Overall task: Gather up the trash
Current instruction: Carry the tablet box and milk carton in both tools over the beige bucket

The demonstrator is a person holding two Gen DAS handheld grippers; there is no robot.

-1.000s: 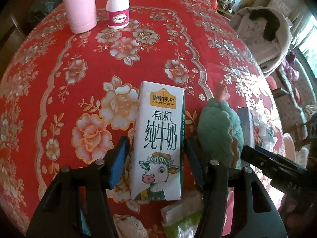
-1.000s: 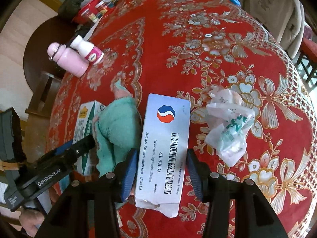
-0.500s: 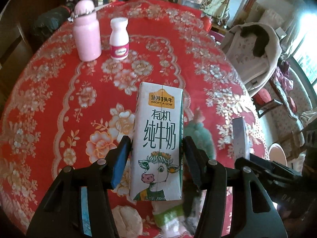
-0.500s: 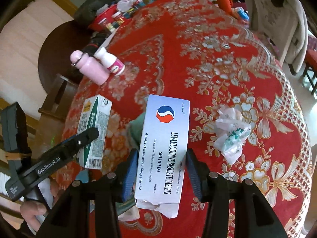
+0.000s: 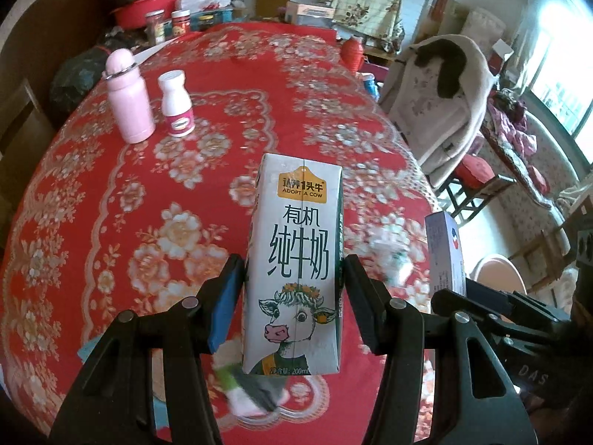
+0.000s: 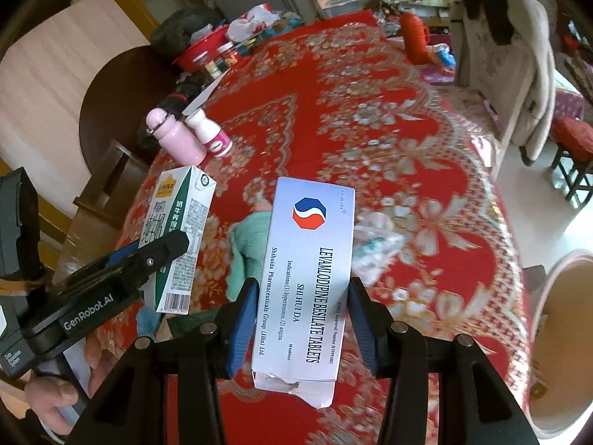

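My left gripper (image 5: 294, 289) is shut on a white and green milk carton (image 5: 294, 256) and holds it up above the red floral table (image 5: 111, 222). My right gripper (image 6: 302, 307) is shut on a silver-white tablet box (image 6: 307, 278), also lifted above the table. The carton also shows in the right wrist view (image 6: 174, 237), and the box's edge in the left wrist view (image 5: 444, 252). A crumpled plastic wrapper (image 6: 374, 244) and a green cloth (image 6: 248, 252) lie on the table below.
A pink bottle (image 5: 128, 100) and a white pill bottle (image 5: 178, 104) stand at the far left. A red basin and jars (image 5: 155, 15) sit at the table's back. A chair with a beige coat (image 5: 441, 96) stands right. A round beige bin (image 6: 567, 337) is beside the table.
Both grippers have risen well above the table, carrying the milk carton and the tablet box up with them. The view now takes in the far side of the room.
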